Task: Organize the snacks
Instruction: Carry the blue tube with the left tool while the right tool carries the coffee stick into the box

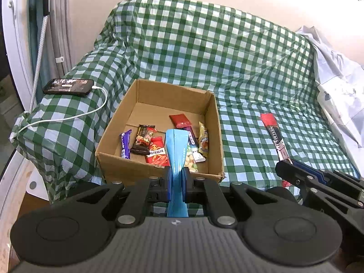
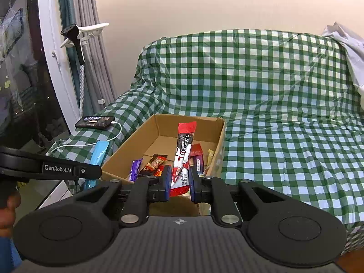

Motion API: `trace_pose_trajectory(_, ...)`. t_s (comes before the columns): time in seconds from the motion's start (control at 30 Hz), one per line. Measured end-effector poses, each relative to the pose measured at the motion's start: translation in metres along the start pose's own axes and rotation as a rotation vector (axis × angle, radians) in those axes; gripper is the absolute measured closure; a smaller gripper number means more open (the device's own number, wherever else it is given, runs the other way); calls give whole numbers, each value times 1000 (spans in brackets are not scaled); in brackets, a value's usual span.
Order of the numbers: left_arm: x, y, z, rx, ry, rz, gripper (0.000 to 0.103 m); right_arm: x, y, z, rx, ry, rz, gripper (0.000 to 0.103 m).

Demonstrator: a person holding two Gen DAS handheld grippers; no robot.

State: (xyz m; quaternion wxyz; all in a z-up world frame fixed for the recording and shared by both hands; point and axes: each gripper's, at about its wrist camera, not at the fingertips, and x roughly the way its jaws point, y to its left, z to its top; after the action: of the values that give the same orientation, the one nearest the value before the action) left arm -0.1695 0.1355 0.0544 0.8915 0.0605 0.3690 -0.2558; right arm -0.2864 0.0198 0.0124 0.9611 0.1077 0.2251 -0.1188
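Observation:
An open cardboard box [image 1: 212,122] [image 2: 219,136] sits on the green-checked sofa with several snack packets inside. My left gripper [image 1: 177,187] is shut on a light blue packet [image 1: 176,152], held upright just in front of the box's near wall. My right gripper [image 2: 179,183] is shut on a red Nescafe stick [image 2: 183,159], standing up before the box's near edge. In the left wrist view the right gripper [image 1: 289,169] shows at the right with the Nescafe stick [image 1: 274,134]. The right wrist view has the left gripper [image 2: 94,170] at the left with the blue packet [image 2: 99,153].
A phone [image 1: 68,87] [image 2: 95,121] on a white charging cable lies on the sofa's left armrest. A white cloth [image 1: 336,72] is heaped on the right end of the sofa. A garment steamer [image 2: 72,38] and curtains stand at the left wall. A person's hand [image 2: 8,213] holds the left gripper.

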Motion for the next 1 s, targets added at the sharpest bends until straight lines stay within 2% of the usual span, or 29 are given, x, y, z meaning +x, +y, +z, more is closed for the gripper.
trace_pose_trajectory(0.43, 9, 8, 2, -16, 20, 6, 94, 7, 4, 1, -15, 14, 12, 86)
trace_pose_trajectory(1.0, 72, 31, 12, -62, 155, -3, 94, 67, 8, 4, -44, 162, 3, 86)
